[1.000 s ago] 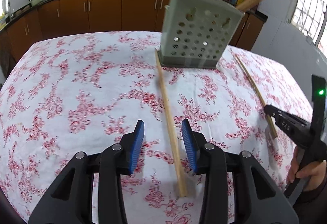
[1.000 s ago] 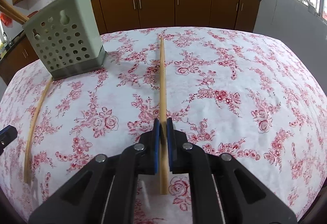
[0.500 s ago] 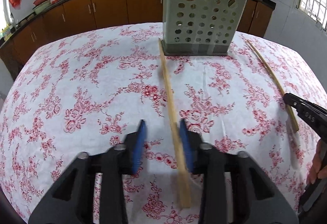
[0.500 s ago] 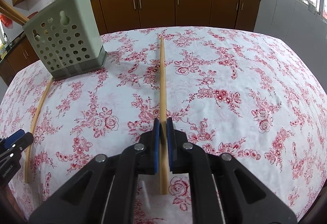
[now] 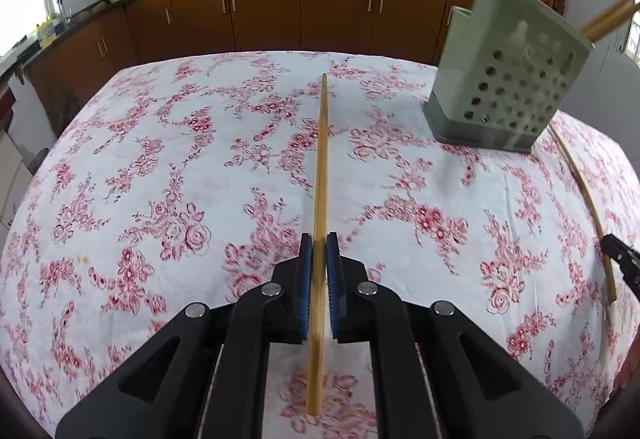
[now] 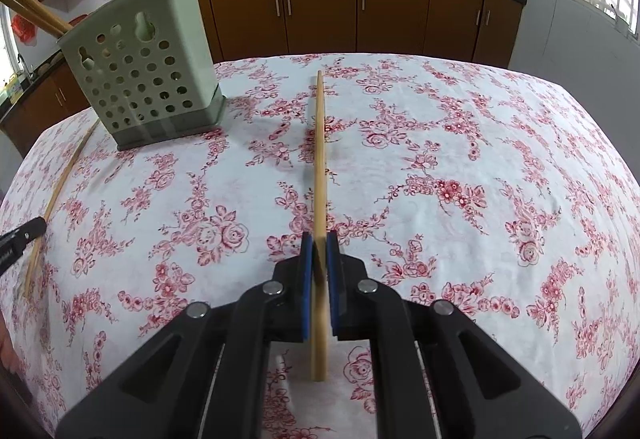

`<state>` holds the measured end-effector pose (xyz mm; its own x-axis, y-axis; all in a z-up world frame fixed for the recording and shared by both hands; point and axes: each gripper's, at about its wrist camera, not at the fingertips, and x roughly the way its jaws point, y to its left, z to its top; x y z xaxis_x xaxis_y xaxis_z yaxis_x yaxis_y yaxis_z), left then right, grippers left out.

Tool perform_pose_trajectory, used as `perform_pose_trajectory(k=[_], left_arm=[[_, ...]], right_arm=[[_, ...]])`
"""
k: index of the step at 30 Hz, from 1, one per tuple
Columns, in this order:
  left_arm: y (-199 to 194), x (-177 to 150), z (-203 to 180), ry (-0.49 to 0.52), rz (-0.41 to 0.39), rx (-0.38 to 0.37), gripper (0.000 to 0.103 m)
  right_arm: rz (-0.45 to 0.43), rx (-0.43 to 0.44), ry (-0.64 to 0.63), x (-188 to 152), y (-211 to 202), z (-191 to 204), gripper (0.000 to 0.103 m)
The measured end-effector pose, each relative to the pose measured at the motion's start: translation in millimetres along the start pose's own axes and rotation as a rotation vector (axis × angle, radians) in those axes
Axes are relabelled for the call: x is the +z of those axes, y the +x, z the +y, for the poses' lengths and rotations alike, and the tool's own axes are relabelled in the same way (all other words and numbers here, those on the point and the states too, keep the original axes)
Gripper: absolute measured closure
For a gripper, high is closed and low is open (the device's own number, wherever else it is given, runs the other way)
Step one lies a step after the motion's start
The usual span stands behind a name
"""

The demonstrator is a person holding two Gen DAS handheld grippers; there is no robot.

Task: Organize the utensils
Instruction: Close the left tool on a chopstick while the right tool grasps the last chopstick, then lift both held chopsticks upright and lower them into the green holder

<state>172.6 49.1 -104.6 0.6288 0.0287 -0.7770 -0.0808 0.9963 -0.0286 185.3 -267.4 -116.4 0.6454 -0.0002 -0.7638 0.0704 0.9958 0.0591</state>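
Note:
In the left wrist view my left gripper (image 5: 319,239) is closing its jaws fully, and the blue pads press both sides of a long wooden chopstick (image 5: 322,159) that runs straight ahead over the floral cloth. My right gripper (image 6: 319,237) is shut on a second chopstick (image 6: 320,159) in the same way. The pale green perforated holder (image 5: 508,79), with several chopsticks standing in it, sits ahead to the right of the left gripper. From the right wrist the holder (image 6: 148,79) is ahead to the left. Each view shows the other gripper's tip at its edge.
The table under the red-flowered cloth (image 5: 160,167) drops off at its far edge towards brown kitchen cabinets (image 5: 340,11). In the right wrist view the cloth (image 6: 500,159) stretches wide to the right of the held chopstick.
The left gripper's jaws went from wide apart to shut on the chopstick. Its view swung, so the holder slid from the centre to the right. The right gripper stayed still.

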Motion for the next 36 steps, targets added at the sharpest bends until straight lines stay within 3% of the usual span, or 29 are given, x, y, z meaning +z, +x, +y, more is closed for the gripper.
perform_pose_trajectory(k=[19,24,31,36], left_arm=[[-2,-3,4,0.001,-0.011,-0.033,0.09],[-6,-7,-2,0.057,-0.007,-0.018,0.09],[-11,-12,3,0.046,0.002,-0.025,0.096],[-27,-3,6,0.051,-0.018,-0.036,0.096]], right_arm=[[0.003,0.007,0.002,0,0,-1,0.094],[0.003,0.022,0.008,-2,-1,-2,0.094],[0.007,0.032,0.011,-1,-4,-4,0.095],[-0.072,0.05,0.04,11,-32,-11,0.095]])
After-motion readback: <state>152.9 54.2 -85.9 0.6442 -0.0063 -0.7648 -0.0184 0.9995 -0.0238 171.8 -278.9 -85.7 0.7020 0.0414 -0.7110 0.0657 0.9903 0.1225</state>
